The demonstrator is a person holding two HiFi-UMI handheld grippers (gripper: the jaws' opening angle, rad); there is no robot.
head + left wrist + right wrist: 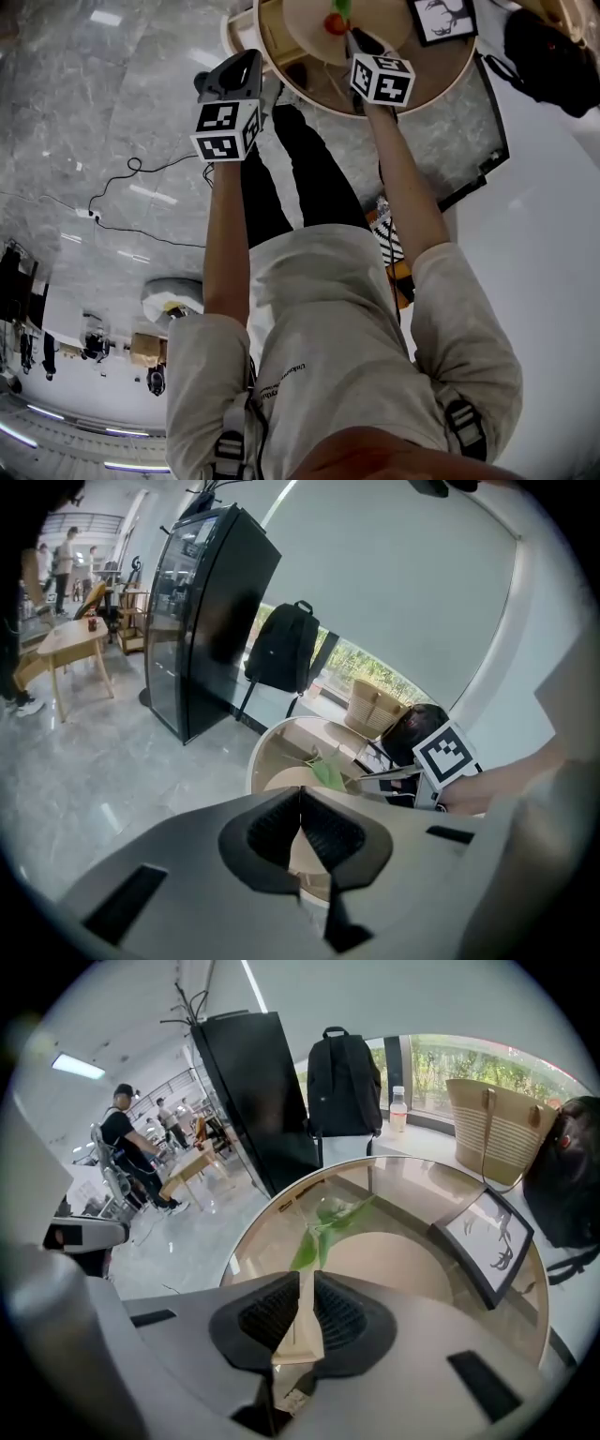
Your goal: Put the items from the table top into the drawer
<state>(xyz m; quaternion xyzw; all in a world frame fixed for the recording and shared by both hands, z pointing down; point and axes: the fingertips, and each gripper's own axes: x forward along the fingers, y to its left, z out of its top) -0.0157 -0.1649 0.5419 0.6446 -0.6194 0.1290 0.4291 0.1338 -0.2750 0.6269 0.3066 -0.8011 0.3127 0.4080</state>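
A round glass-topped table [450, 75] carries a pale wooden plate [403, 1265], a red fruit [336, 23] with green leaves [323, 1227] and a black picture frame [487, 1241]. An open wooden compartment [277, 37] shows at the table's left rim. My right gripper [356, 42] reaches over the table close to the fruit; its jaws [305, 1321] are shut with nothing between the pads. My left gripper [232, 75] hangs just off the table's left edge, above the floor, also shut [300, 832] and empty. The right gripper's marker cube [448, 752] shows in the left gripper view.
A tall black cabinet [258, 1091], a black backpack [342, 1082], a woven bag [497, 1124] and a bottle [398, 1108] stand behind the table. Another dark bag [548, 56] lies right of it. A cable [131, 183] runs over the marble floor; people [122, 1147] stand far left.
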